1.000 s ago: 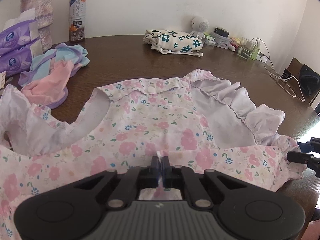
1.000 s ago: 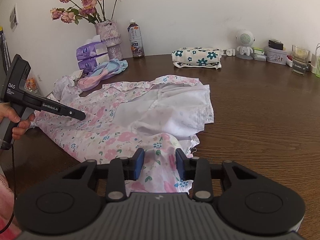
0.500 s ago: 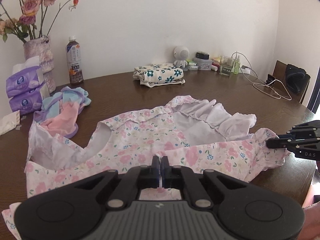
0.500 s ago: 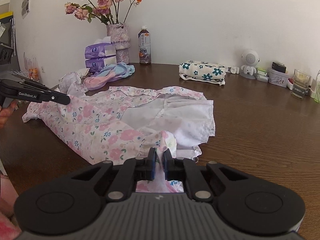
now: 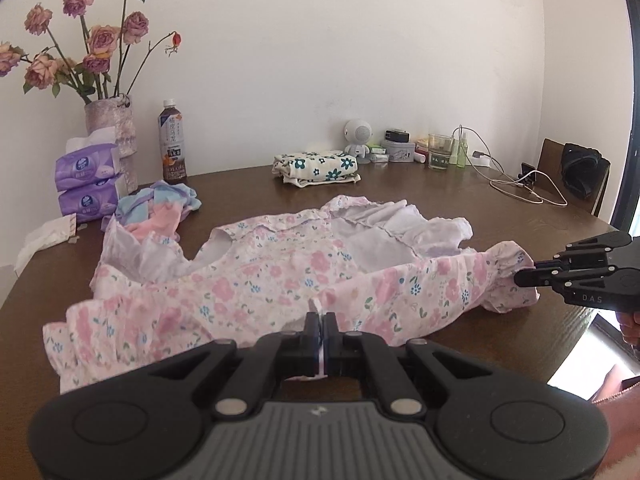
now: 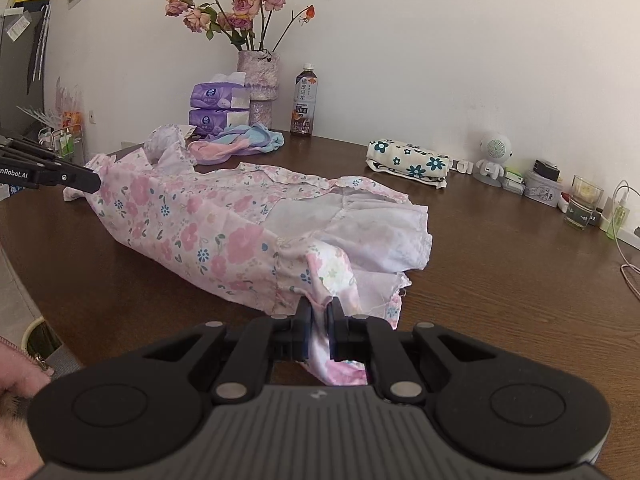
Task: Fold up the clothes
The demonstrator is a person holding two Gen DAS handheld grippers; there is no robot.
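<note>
A pink floral dress (image 5: 256,280) with white ruffled lining lies across the brown table (image 5: 460,196), its near hem lifted off the wood. My left gripper (image 5: 321,320) is shut on the hem at one end. My right gripper (image 6: 318,316) is shut on the hem at the other end, and the same gripper (image 5: 524,278) shows at the right of the left wrist view. The left gripper (image 6: 94,182) appears at the left of the right wrist view. The dress (image 6: 224,236) hangs stretched between the two, its far part resting on the table.
A folded cream floral garment (image 5: 316,168) lies at the back. A pastel clothes pile (image 5: 160,210), tissue packs (image 5: 86,188), a flower vase (image 5: 112,136) and a bottle (image 5: 173,148) stand at the back left. A glass (image 5: 439,156), small items and cables (image 5: 520,192) crowd the back right.
The right gripper closed on the dress hem. Both grippers rose and drew back toward the near table edge, lifting the hem and pulling it taut between them.
</note>
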